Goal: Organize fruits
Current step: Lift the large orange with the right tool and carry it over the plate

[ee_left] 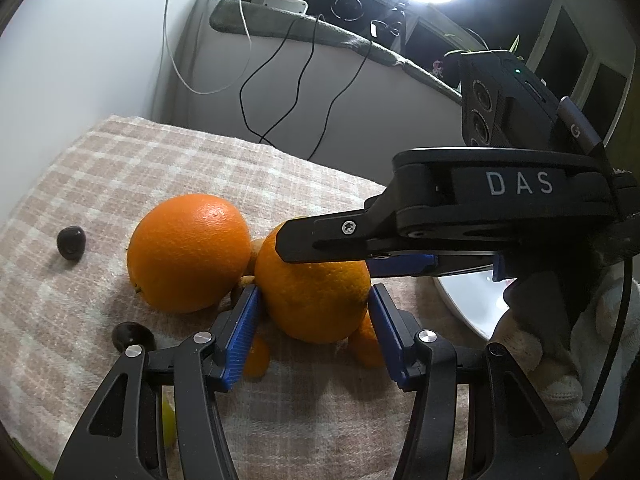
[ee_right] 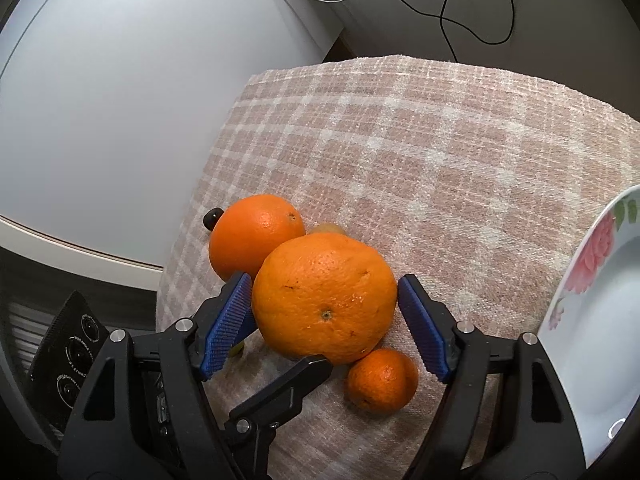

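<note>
- Two grippers are converging on one big orange [ee_left: 314, 296], which is sitting on the checked cloth [ee_left: 180, 160] touching a second orange [ee_left: 188, 252] on its left.
- Judging by the pose, the pick-up step is in hand: the left gripper [ee_left: 314, 312] is bracketing the big orange, jaws spread, left pad touching or nearly touching the peel, right pad just beside it.
- The right gripper [ee_right: 324, 316] is straddling the same fruit from another side, also released, its left pad at the skin and its right pad just apart.
- Next, one gripper probably needs clenching and lifting toward the plate [ee_right: 600, 320] on the right while the other is backing off.
- A mandarin [ee_right: 382, 380] is lying just near the big orange; dark cherries [ee_left: 71, 242] are lying farther left.
</note>
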A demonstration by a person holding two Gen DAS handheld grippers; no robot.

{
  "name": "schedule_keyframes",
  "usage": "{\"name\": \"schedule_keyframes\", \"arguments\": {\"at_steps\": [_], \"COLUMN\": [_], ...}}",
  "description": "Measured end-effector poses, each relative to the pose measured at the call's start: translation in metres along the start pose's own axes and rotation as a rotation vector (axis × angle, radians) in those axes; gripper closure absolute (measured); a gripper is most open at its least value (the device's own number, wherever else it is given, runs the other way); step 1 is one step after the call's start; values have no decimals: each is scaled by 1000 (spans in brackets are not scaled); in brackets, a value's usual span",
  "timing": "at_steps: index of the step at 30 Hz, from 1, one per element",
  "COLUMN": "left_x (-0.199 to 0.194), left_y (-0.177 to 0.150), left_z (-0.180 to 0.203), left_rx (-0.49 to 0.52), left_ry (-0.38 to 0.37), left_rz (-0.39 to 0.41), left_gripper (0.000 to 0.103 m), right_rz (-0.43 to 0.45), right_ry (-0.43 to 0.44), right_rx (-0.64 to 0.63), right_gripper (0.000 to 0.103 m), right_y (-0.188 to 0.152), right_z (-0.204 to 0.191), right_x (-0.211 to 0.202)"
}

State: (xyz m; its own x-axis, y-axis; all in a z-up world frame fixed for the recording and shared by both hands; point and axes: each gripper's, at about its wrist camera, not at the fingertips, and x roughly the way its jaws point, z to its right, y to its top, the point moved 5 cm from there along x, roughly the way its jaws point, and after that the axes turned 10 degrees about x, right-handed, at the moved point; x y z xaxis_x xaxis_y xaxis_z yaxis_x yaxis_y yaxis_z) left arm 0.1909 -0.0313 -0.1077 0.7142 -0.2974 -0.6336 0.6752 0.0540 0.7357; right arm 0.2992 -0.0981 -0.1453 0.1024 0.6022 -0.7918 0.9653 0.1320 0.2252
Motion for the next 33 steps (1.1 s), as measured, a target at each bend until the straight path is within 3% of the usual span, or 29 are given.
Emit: {"name": "schedule_keyframes", "arguments": {"at_steps": [18,33], "left_x": [-18,14], "left_y": [19,37], "left_z": [27,118], "left_rx": [38,161], "left_ry": [-13,-132], "left_rz": [60,54], "left_gripper": [49,48], "right_rz": [64,176], "right_ry": [26,-14], "right_rx": [-19,95], "right_gripper": [25,25], "right_y": [-10,-32], "right_z": [-2,78], "right_x": [-47,-134]}}
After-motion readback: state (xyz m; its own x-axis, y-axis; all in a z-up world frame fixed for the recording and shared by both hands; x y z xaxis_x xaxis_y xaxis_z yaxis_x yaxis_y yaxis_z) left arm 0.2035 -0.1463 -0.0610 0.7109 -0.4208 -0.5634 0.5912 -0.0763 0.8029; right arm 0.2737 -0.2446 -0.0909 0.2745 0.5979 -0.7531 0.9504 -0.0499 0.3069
